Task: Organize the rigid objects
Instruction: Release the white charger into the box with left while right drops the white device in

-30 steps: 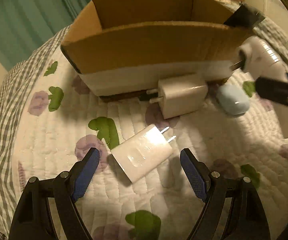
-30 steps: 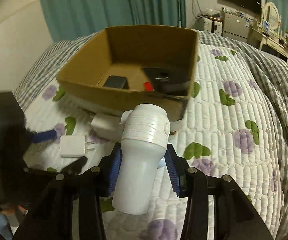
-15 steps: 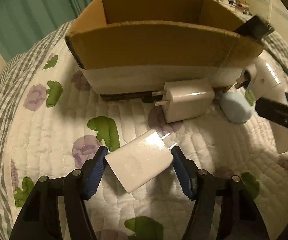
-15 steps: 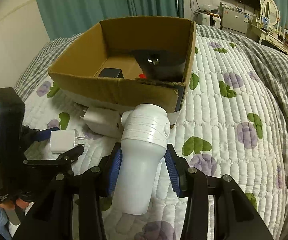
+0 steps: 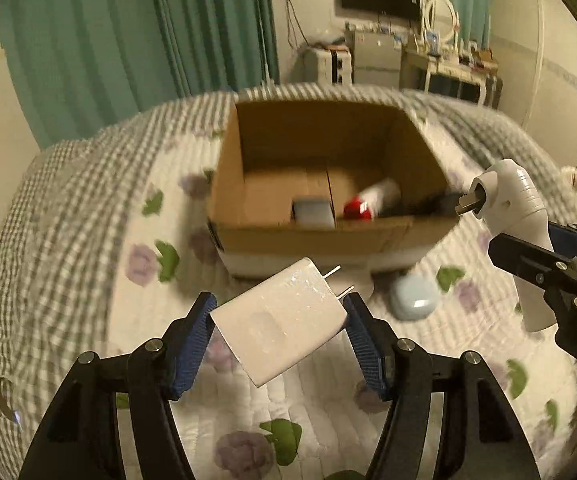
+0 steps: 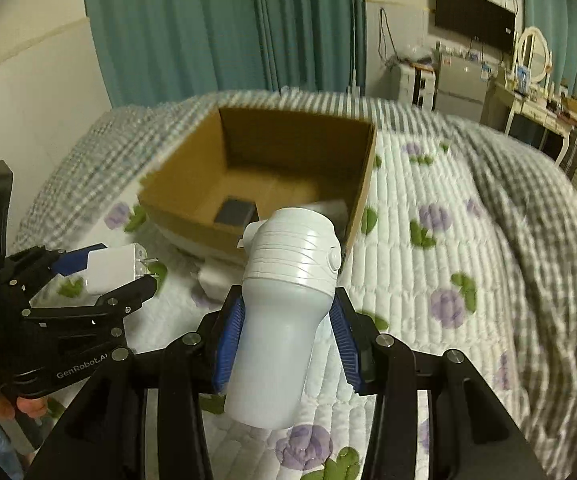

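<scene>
- Left wrist view: left tool (image 5: 278,330) clamped on a white charger (image 5: 278,322), prongs pointing up-right, held above the quilted bed (image 5: 88,280) in front of the cardboard box (image 5: 320,240).
- Right wrist view: right tool (image 6: 286,338) gripping a white handheld device (image 6: 284,312) by its body, head toward the box.
- Box contents: grey block (image 5: 313,212), red-tipped item (image 5: 362,206).
- Bed, beside box: pale blue case (image 5: 414,296), second white charger (image 6: 214,276).

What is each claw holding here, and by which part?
Left claw: white charger, clamped across its body, prongs pointing away. Right claw: white handheld device, clamped around its handle below the ribbed head.
</scene>
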